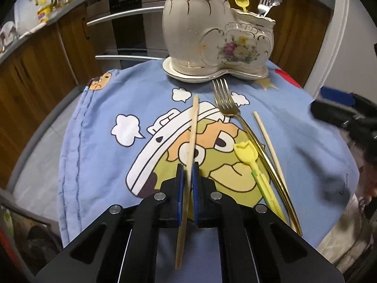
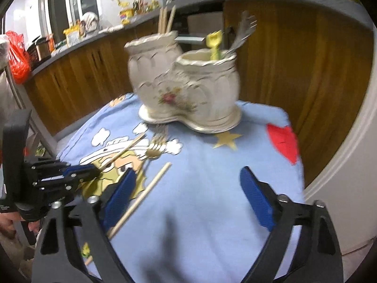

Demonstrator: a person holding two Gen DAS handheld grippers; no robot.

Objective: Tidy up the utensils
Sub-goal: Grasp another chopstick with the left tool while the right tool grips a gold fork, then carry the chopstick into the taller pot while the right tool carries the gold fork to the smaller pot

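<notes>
My left gripper [image 1: 188, 168] is shut on a wooden chopstick [image 1: 193, 127] that points toward the white ceramic two-compartment holder [image 1: 212, 37] at the table's far side. On the cloth to its right lie a gold-handled fork [image 1: 227, 103], a yellow tulip-ended plastic utensil [image 1: 247, 155] and a second chopstick [image 1: 266, 136]. The holder's tall part holds chopsticks; its low part holds a yellow utensil and forks [image 1: 266, 0]. My right gripper [image 2: 187, 176] is open and empty above the cloth, right of the loose chopstick [image 2: 146, 191]. The left gripper [image 2: 94, 168] with its chopstick also shows there.
A blue cartoon-print cloth [image 1: 99, 118] covers the small table. Wooden cabinets [image 1: 47, 70] and an oven with metal handles [image 1: 127, 14] stand behind it. A cluttered counter [image 2: 70, 37] runs at the back left. A white door frame [image 2: 348, 155] is on the right.
</notes>
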